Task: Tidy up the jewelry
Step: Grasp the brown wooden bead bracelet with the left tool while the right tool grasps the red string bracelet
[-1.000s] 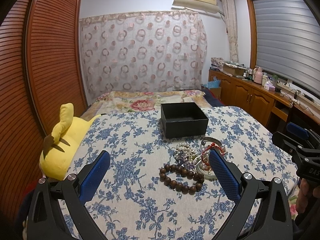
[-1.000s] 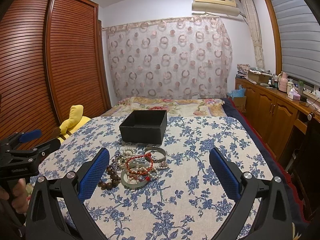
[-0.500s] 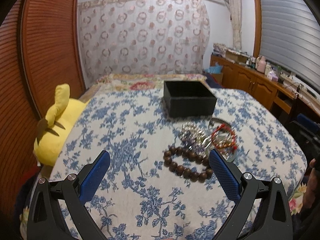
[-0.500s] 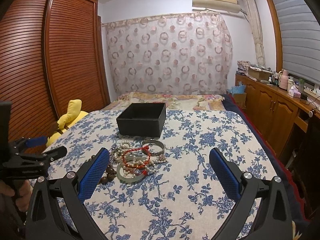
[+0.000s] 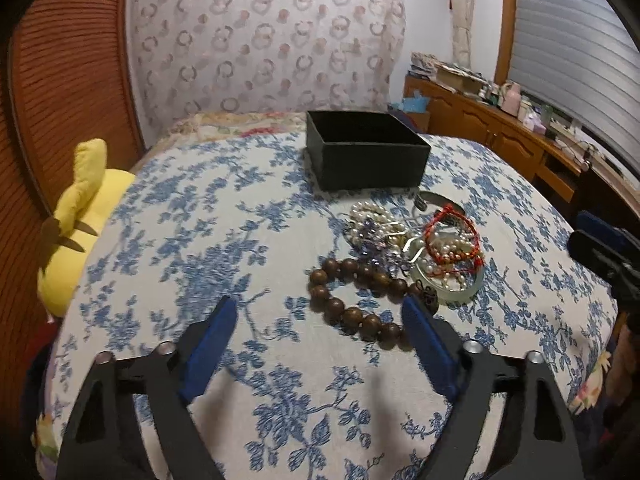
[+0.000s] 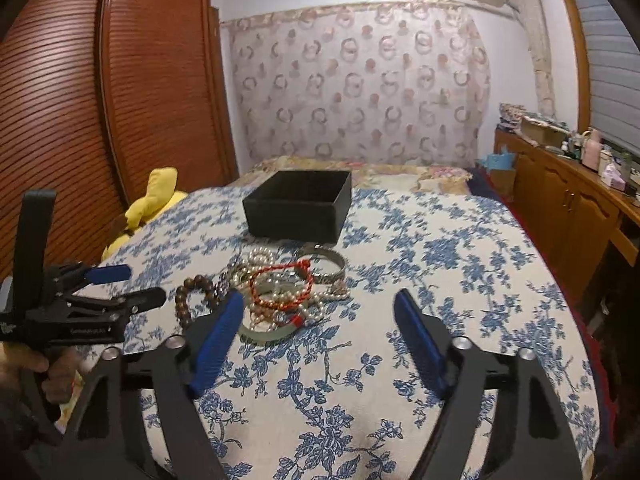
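A heap of jewelry lies on the blue-flowered bedspread: a brown wooden bead bracelet (image 5: pixel 354 300), a red cord bracelet (image 5: pixel 454 236), pearl strands (image 5: pixel 370 216), a pale green bangle (image 5: pixel 450 286) and a silver bangle (image 6: pixel 325 266). An open black box (image 5: pixel 366 152) stands just behind the heap. My left gripper (image 5: pixel 318 334) is open and empty, low over the bed, its right finger beside the wooden beads. My right gripper (image 6: pixel 318 330) is open and empty, its left finger over the near edge of the heap (image 6: pixel 280 296).
A yellow plush toy (image 5: pixel 80 216) lies at the bed's left edge by the wooden louvred wardrobe (image 6: pixel 100 100). A wooden sideboard (image 6: pixel 568 196) with small items runs along the right wall. The bed's near edge curves down in front.
Both grippers have moved forward and down toward the jewelry heap, which now looks larger and closer. Both stay open. The jewelry and box have not moved.
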A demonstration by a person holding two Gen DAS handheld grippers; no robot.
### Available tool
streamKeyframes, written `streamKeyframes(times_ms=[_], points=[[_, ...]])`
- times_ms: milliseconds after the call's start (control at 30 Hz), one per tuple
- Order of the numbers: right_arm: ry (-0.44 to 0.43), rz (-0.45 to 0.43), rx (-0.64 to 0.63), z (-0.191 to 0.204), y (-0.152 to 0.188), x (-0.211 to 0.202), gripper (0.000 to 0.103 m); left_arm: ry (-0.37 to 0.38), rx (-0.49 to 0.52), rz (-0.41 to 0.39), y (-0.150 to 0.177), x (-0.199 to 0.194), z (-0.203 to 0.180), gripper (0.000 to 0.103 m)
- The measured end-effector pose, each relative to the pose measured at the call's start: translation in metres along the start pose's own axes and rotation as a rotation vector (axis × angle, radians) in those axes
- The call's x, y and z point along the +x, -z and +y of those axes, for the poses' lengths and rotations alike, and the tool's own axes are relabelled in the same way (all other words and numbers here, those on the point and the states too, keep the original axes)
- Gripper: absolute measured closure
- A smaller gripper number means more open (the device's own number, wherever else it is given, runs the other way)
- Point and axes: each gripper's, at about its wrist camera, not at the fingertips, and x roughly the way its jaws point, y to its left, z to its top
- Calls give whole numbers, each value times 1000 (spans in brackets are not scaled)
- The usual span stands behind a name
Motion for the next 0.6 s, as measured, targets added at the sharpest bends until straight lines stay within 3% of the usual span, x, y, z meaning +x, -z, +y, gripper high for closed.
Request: streamKeyframes(times_ms=[167,300,500,600], points=[[-32,55,-14,-1,-1,19,43,32,9,50,-3,19,-2,44],[-41,69,-37,0,-1,28,43,56,4,82,-5,30,-1,59],[-76,96,-62,5,-1,40,44,58,-21,101,-7,45,6,63],[-95,103,-88,7,-4,50,48,22,1,105,-9,48,3,63]])
